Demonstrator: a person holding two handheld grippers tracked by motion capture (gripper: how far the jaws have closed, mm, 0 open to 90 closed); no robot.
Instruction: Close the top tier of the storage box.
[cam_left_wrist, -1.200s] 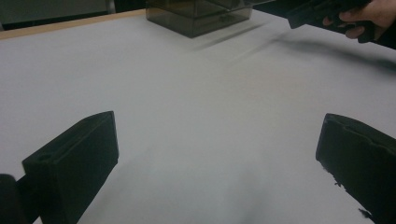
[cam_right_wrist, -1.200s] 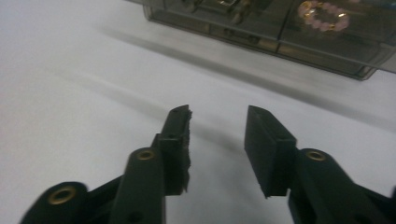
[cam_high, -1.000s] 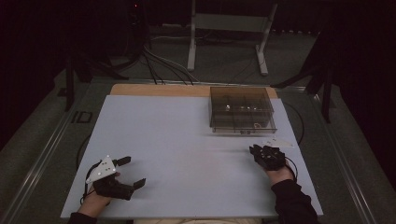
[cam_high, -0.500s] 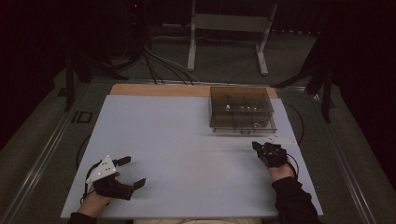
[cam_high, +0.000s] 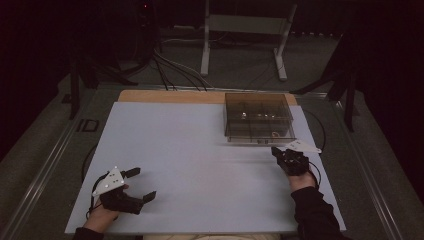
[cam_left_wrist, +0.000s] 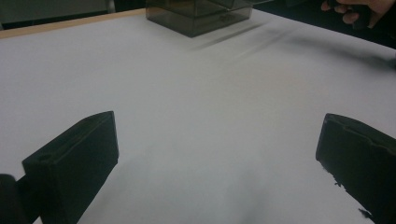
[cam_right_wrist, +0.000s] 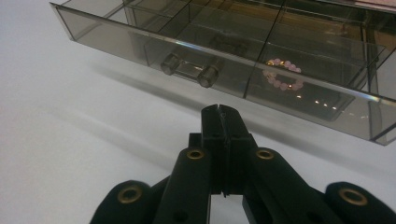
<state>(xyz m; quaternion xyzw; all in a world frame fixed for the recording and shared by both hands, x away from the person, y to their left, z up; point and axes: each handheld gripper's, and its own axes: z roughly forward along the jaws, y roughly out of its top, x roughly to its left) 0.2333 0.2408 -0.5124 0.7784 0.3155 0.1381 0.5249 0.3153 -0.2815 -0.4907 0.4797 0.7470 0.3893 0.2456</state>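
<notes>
Dark lab: cables (cam_high: 172, 70), metal stand (cam_high: 245, 30)

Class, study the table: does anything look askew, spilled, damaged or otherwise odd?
Nothing stands out. The smoky clear organiser box sits square on the white table, its drawer intact, a pink bead bracelet lying inside one compartment. The right gripper has its fingers together just short of the drawer handle.
</notes>
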